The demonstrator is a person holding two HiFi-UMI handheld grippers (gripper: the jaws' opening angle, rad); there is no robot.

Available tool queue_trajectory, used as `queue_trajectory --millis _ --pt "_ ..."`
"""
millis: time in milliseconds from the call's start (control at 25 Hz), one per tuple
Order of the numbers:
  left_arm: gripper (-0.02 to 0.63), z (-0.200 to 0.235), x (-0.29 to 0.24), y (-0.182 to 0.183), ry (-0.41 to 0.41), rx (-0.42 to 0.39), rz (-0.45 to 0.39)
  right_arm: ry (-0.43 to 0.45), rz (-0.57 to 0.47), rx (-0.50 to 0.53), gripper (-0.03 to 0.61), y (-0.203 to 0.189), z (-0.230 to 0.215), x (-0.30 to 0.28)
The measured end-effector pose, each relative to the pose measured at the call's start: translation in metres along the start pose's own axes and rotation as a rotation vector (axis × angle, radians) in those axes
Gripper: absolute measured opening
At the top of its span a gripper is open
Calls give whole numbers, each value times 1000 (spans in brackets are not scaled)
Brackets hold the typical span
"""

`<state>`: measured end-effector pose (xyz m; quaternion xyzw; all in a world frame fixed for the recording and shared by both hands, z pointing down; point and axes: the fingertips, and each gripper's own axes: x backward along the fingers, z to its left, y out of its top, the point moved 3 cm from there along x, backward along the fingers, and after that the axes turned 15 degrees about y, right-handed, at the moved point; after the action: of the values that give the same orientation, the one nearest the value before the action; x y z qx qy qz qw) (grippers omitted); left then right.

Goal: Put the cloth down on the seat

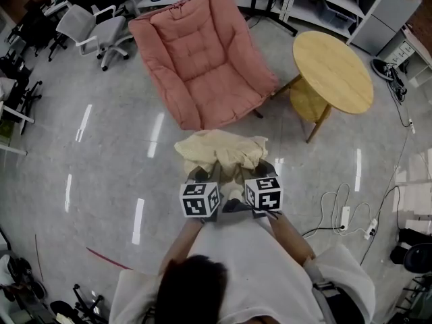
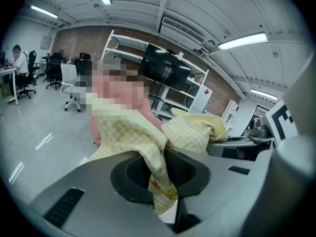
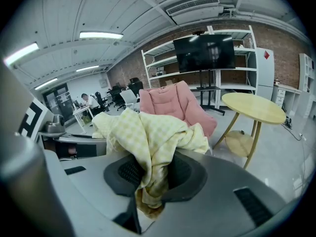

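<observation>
In the head view I saw the cloth [image 1: 219, 150], a pale yellow woven fabric with a fine check. It was bunched in soft, crumpled folds at the middle of the frame, held above the glossy grey floor [image 1: 101, 160] and apart from the seat [image 1: 202, 52]. The seat was a pink armchair, thickly padded and quilted in stitched squares, and it filled the upper centre of that frame.

The left gripper [image 2: 159, 168] had its ribbed black pads pressed onto a gathered fold of the cloth. The fold ran down between them and spilled out below, at the lower centre of the left gripper view. The right gripper [image 3: 150, 174] pinched another bunch the same way, with the fabric heaped over its smooth grey moulded body at the centre of its view.

A round table [image 1: 334, 69] of light wood, with a smaller round shelf under its top, stood at the upper right of the head view, just beside the seat.
</observation>
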<state>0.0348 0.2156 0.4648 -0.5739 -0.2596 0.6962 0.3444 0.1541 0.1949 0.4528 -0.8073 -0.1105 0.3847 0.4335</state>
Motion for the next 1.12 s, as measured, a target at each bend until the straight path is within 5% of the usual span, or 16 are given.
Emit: queue_trajectory --millis 1120 --pt "80 -49 -42 16 25 -8 2 35 -14 3 103 16 -63 9"
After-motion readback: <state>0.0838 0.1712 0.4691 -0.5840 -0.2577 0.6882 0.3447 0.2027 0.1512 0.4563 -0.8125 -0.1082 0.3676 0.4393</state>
